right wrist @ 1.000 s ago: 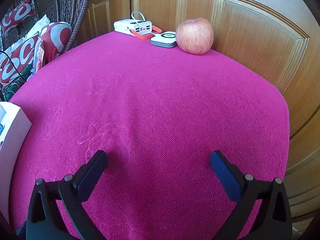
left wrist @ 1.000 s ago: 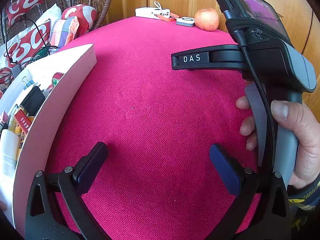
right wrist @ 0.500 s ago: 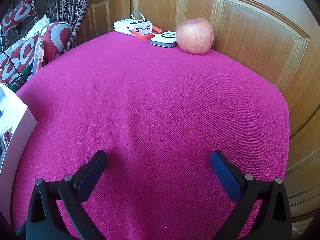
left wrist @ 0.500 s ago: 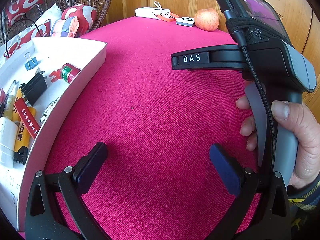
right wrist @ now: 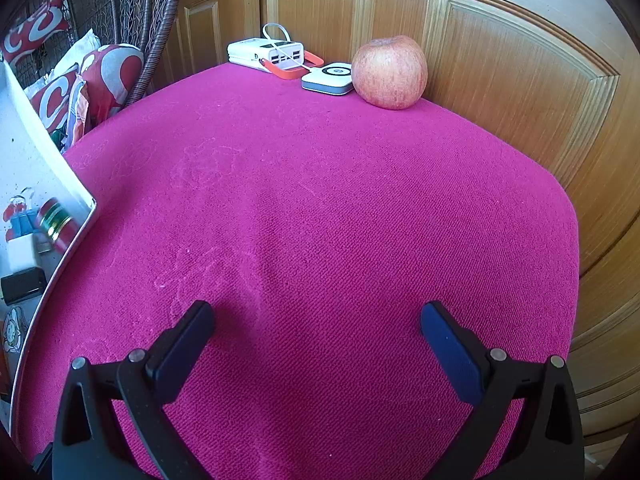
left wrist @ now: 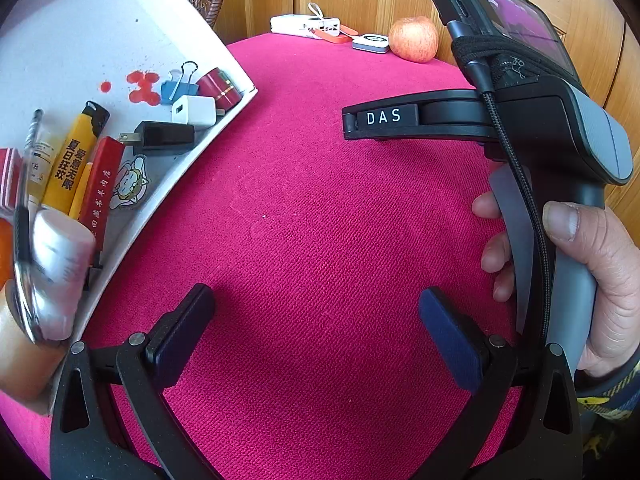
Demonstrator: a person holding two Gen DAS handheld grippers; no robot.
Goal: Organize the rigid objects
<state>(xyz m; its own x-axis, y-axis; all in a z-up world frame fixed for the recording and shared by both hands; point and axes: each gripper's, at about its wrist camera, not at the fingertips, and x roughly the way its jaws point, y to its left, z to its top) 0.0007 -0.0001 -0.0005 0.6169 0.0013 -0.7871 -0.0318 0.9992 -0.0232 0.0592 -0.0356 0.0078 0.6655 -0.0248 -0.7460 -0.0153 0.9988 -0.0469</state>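
Only the left wrist view shows the right gripper [left wrist: 362, 124] from outside: a hand [left wrist: 592, 276] wraps its grey handle, thumb on the front, the finger marked DAS held level above the magenta cloth [left wrist: 320, 220]. That view also looks deep into the white box [left wrist: 224, 132], tilted up beside the cloth's left edge, with a yellow lighter [left wrist: 74, 152], a red lighter [left wrist: 100, 184], a black plug [left wrist: 160, 136], a white charger [left wrist: 194, 111], a blue binder clip [left wrist: 180, 88] and a red cylinder [left wrist: 220, 88] lying in it. The right wrist view catches just the box's near corner.

A blurred white tube [left wrist: 60, 272] and a pen at the box's lower end are hard to make out; the frame cuts them off.

The left gripper [left wrist: 316, 332] hangs over bare cloth with jaws wide and empty. From its own camera the right gripper's fingers [right wrist: 448, 340] also stand wide apart, empty. At the cloth's far edge sit an apple [right wrist: 390, 72], a small white device [right wrist: 328, 78] and a power bank [right wrist: 266, 53].
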